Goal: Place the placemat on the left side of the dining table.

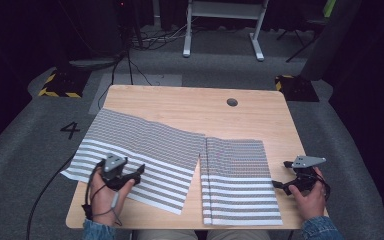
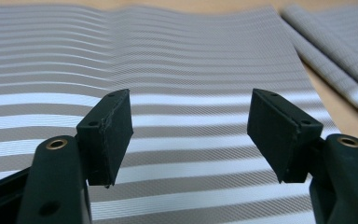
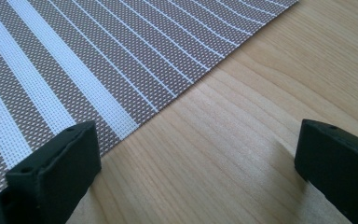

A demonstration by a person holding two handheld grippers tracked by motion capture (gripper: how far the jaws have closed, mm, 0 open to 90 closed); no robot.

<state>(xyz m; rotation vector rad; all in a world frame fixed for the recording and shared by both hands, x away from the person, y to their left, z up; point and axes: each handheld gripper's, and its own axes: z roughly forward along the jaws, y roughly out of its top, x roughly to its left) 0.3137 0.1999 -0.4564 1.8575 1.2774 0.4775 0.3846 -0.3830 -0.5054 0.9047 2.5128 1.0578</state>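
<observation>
A grey-and-white striped mat [image 1: 140, 145] lies spread flat and slanted on the left half of the wooden table [image 1: 180, 102]. A second striped mat [image 1: 237, 180] lies folded on the right half. My left gripper [image 1: 139, 174] hovers over the near part of the spread mat, open, with nothing between its jaws. In the left gripper view the left gripper [image 2: 191, 135] looks across the spread mat [image 2: 191, 60], with the folded mat [image 2: 340, 42] at the upper right. My right gripper [image 1: 280, 174] sits just right of the folded mat, open and empty. In its own view the right gripper [image 3: 196, 158] spans bare wood [image 3: 261, 93] beside the mat's edge [image 3: 98, 56].
A round cable hole [image 1: 232, 102] sits near the table's far edge. Beyond the table stand a white desk frame [image 1: 225, 25] and floor cables [image 1: 150, 37]. A "4" [image 1: 70, 130] is marked on the grey carpet at the left. Bare wood runs along the table's far side.
</observation>
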